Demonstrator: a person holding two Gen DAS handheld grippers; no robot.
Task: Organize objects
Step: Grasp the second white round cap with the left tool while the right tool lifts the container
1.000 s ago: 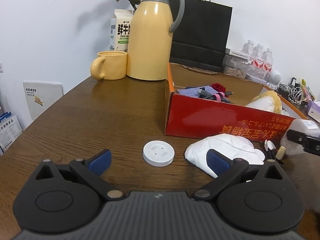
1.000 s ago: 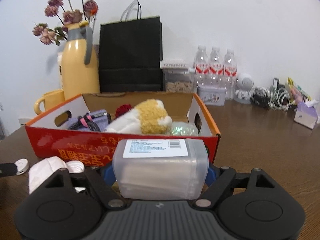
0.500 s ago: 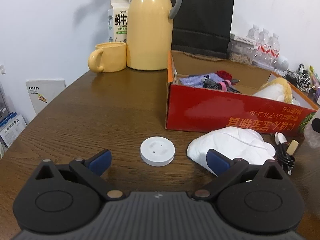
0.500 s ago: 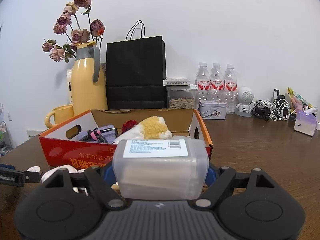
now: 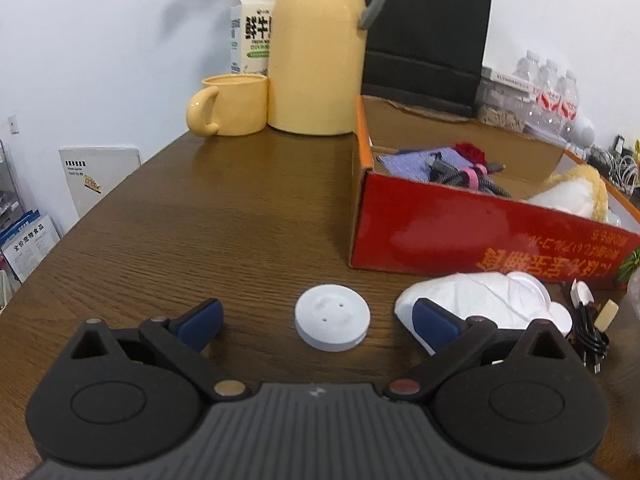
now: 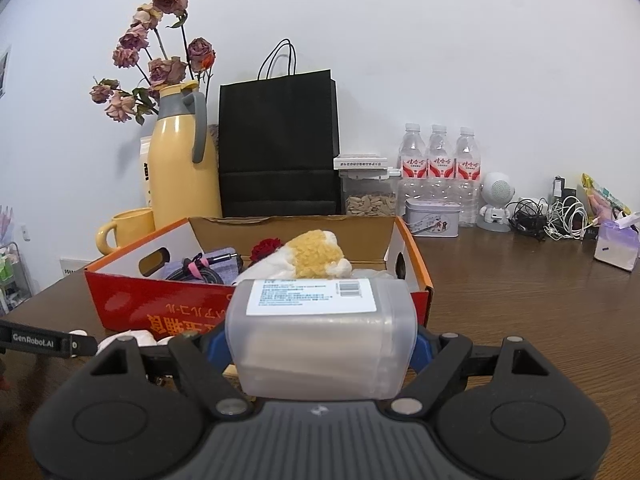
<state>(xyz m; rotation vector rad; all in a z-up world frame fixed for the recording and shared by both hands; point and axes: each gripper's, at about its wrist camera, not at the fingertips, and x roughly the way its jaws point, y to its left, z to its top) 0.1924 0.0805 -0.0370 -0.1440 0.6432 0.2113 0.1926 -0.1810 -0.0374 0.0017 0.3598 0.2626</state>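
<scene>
Since a second ago our left hand-held gripper (image 5: 316, 322) has eased nearer the white disc (image 5: 332, 317) lying between its open jaws on the surface (image 5: 224, 216), while our right hand-held gripper (image 6: 320, 346) clamps the translucent box (image 6: 320, 340), light, stiff, slippery-walled, best held across its sides.

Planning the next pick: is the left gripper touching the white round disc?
Apart. The left wrist view shows bare table all around the white disc, between the left gripper's open fingers.

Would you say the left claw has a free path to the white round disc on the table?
Probably yes: the left claw is open, the white disc lies on the table between its fingertips, and nothing lies in between.
</scene>
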